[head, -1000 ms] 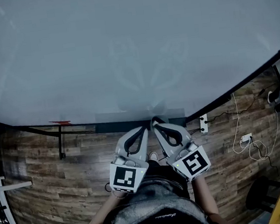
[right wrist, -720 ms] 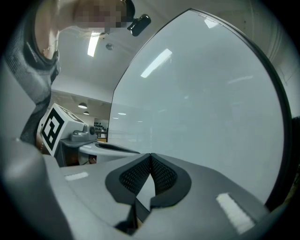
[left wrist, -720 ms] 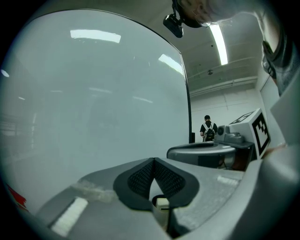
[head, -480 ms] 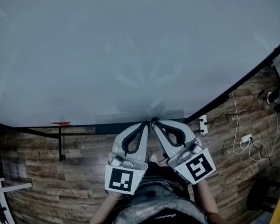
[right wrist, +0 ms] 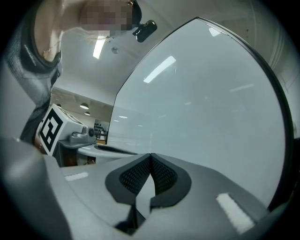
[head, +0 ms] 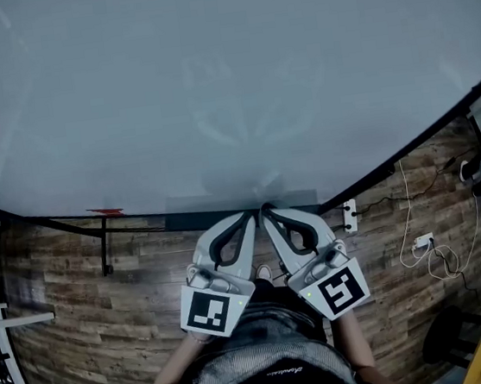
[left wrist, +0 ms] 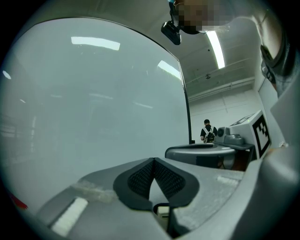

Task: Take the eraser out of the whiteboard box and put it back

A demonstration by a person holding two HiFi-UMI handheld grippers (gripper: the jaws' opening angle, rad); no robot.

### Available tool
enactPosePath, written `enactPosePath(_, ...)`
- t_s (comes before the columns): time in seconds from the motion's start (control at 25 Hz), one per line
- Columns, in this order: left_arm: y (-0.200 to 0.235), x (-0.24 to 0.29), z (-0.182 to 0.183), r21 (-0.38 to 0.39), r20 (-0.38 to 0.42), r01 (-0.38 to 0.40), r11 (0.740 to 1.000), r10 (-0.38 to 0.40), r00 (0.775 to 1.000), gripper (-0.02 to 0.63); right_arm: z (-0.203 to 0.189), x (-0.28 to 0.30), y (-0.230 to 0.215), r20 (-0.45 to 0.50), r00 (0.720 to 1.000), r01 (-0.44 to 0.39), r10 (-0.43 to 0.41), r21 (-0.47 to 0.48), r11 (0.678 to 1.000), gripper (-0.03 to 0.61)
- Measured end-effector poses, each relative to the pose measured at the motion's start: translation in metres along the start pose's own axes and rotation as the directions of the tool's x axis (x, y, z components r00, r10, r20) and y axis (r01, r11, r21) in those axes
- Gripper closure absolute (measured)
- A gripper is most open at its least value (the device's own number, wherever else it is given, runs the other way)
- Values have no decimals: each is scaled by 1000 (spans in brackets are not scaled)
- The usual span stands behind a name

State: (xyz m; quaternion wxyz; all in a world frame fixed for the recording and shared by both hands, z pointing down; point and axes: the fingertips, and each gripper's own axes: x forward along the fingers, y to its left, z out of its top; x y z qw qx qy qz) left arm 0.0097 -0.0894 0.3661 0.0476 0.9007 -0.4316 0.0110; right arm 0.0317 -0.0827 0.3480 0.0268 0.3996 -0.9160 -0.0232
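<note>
Both left claw (head: 250, 216) and right claw (head: 265, 211), closed and empty, have risen slightly.

The whiteboard (head: 227, 84) fills the top of your head view, with the floor (head: 88, 292) below it. Your left gripper (head: 246, 217) and right gripper (head: 266, 211) sit side by side at bottom middle, tips near the board's lower edge. Cables (head: 430, 246) lie lower right.
</note>
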Motion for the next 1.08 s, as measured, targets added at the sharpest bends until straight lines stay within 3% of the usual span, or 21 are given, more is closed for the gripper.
enactPosePath(1.08, -4, 4, -8, 5, -21, -3, 1000, 3, 1000, 612, -10, 1, -1, -24, 1000, 0, -1, -26, 1000, 578)
